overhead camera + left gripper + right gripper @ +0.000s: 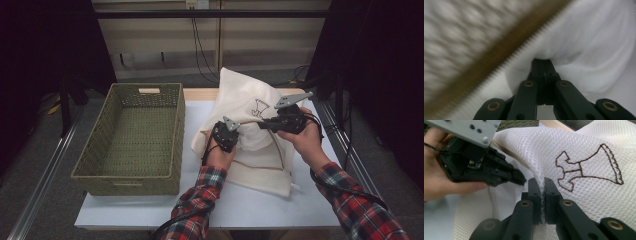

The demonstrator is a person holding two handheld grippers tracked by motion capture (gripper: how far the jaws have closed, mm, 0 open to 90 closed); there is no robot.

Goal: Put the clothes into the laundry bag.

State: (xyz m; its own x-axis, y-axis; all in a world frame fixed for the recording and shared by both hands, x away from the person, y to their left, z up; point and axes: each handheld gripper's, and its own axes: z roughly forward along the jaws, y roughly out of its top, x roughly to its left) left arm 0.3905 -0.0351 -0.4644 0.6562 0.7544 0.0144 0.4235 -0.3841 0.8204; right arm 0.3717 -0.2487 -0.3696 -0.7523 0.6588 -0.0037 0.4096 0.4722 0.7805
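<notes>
Nearest the camera, two forearms in red plaid sleeves [200,200] are seen entering from the bottom edge of the high view, each hand carrying a gripper. The left gripper [226,134] is held low over the middle of the white desk [250,207]; in the left gripper view its jaws are seen closed together, pinching a fold of smooth white fabric just beside a brown zipper [506,60]. The right gripper [265,124] is held just beside it, to the right, its grey plate uppermost; its jaws are closed on a pinch of mesh fabric, as shown in the right gripper view, next to a brown embroidered outline [589,167]. The thing gripped by both is a white mesh laundry bag [245,95], lifted at its middle so that its upper part stands up above the hands, while its lower end lies on the desk toward the near right. To the left, well apart from the bag, a green woven basket [100,145] is set on the desk. Beyond the desk, cables [200,45] are seen hanging against a pale wall.
</notes>
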